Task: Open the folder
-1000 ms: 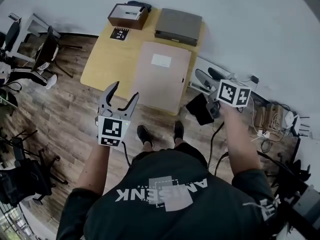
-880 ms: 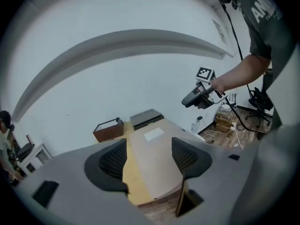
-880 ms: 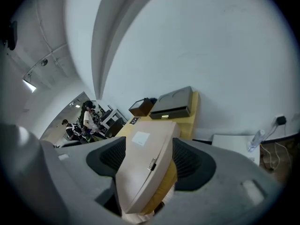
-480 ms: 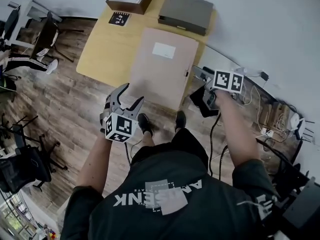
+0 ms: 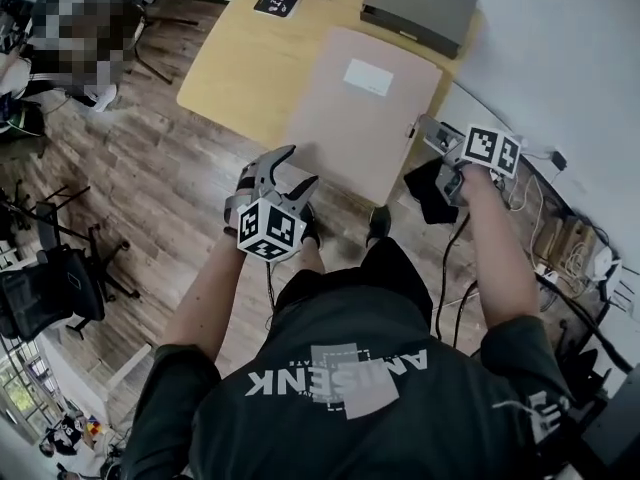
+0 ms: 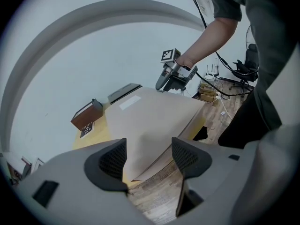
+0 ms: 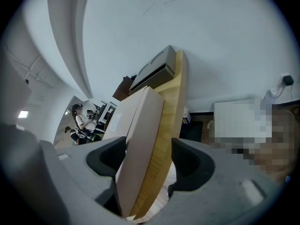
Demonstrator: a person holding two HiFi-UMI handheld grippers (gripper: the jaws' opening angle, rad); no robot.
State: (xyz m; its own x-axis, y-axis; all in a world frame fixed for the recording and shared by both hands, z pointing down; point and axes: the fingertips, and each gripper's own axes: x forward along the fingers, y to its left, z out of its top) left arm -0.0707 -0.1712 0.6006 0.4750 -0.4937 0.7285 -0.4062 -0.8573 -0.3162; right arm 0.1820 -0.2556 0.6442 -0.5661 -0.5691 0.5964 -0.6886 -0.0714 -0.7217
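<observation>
The left tool point(image 6: 149, 156) has its jaws apart and nothing between them. Through the gap its own view shows the near corner of the folder point(image 6: 154, 116), with wooden floor below it. The head view places this tool point(image 5: 298, 166) off the surface, out over the floor just short of the near edge, and apart from the folder point(image 5: 365, 108).

The right tool point(image 7: 149, 158) also has its jaws apart. In its own view the side of the folder point(image 7: 136, 139) and the edge of the yellow surface point(image 7: 164, 139) both stand in the gap; whether either pad touches them cannot be told. The head view shows this tool point(image 5: 428, 140) at the surface's right edge, beside the folder's right side. The left gripper view shows it point(image 6: 171, 78) from across the folder.

The folder lies flat and closed along the right side of the surface point(image 5: 230, 68), a white label point(image 5: 368, 76) on its cover. Only the right gripper view shows how thick it is.

At the far right corner sits a grey case point(image 5: 418, 8), which also appears in the left gripper view point(image 6: 124, 92) and the right gripper view point(image 7: 152, 71). By the far edge are a brown box point(image 6: 86, 116) and a small marker card point(image 5: 278, 1).
</observation>
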